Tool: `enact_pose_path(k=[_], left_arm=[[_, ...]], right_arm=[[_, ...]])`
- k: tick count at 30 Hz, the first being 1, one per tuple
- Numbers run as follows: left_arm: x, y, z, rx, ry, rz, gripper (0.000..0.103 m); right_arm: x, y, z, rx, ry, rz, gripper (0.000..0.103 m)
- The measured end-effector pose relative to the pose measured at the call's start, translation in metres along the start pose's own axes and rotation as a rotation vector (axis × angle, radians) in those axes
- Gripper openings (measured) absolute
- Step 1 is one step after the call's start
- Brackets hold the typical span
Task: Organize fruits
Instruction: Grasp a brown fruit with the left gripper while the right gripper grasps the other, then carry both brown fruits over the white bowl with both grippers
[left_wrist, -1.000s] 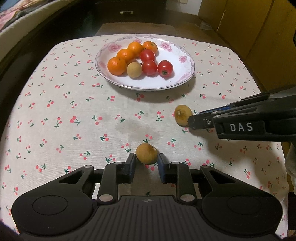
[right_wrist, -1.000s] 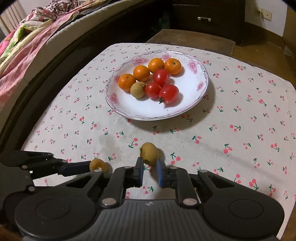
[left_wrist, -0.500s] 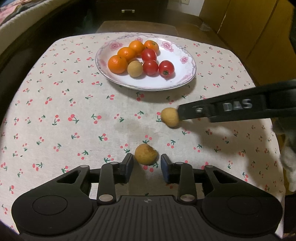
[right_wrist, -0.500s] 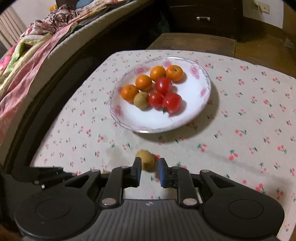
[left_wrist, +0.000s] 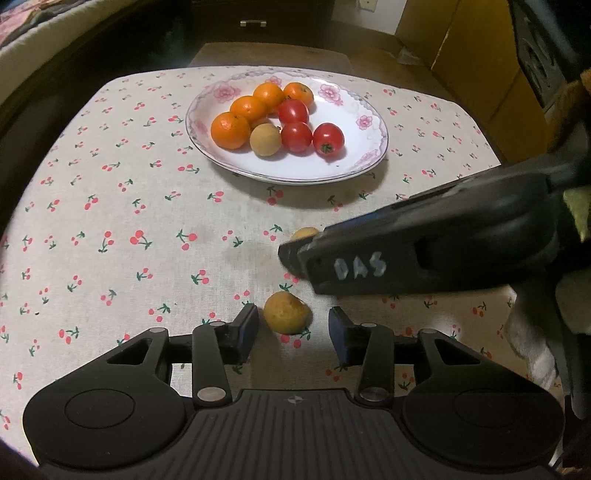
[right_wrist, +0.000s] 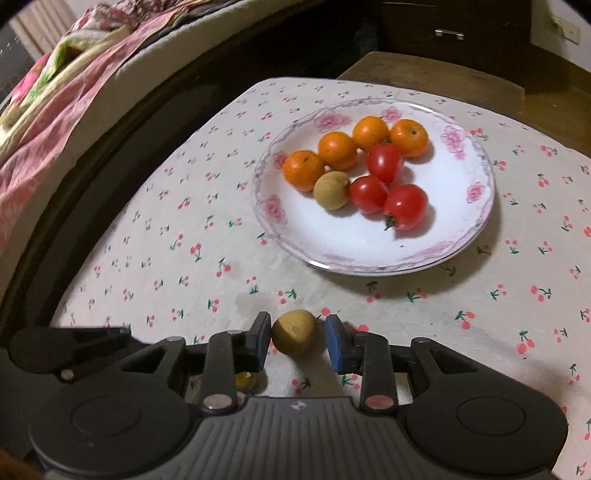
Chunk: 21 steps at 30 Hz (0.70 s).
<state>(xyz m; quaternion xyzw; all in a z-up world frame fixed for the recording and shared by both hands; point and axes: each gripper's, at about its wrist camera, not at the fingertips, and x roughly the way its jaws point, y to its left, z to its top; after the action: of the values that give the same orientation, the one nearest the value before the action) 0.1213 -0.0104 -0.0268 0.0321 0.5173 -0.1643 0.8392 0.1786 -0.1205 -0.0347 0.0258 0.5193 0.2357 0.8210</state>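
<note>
Your left gripper (left_wrist: 292, 326) points down at the surface (left_wrist: 110, 206), which has a cloth with little cherries on it. Its jaws are opening. A small tan fruit (left_wrist: 287, 312) sits on the cloth between them. Neither pad touches it: there is a small gap on the left side and a bigger gap on the right side. So you are not holding this fruit.

Your right gripper (right_wrist: 297, 341) points down too. Its jaws are opening, but only a little. A second tan fruit (right_wrist: 295, 336) sits between them on the cloth. It is just beside the left pad, and there is a thin gap at the right pad. It is hard to tell if the left pad touches it. In the left wrist view this gripper comes in from the right, and only the top of its fruit peeks out behind the tip.

Farther back is a white plate (left_wrist: 354, 162) with pink flowers on its rim. On it are four oranges (right_wrist: 303, 170), three red tomatoes (right_wrist: 405, 206) and one more tan fruit (right_wrist: 331, 190), all close together. Both loose tan fruits are well apart from the plate.
</note>
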Motion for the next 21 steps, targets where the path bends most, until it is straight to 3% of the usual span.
enact_pose_path(k=[6,10,21], left_arm=[[-0.001,-0.001,-0.001,0.011,0.0,0.011,0.047],[-0.002,0.001,0.0,0.004,-0.003,0.021,0.036],[-0.004,-0.008,0.0,0.032,-0.009,0.048,0.034]], right_arm=[[-0.003,0.008,-0.003,-0.036,-0.005,-0.034,0.026],[-0.013,-0.003,-0.004,-0.003,-0.02,-0.042,0.026],[-0.03,-0.012,-0.019,0.022,-0.027,-0.069,0.026]])
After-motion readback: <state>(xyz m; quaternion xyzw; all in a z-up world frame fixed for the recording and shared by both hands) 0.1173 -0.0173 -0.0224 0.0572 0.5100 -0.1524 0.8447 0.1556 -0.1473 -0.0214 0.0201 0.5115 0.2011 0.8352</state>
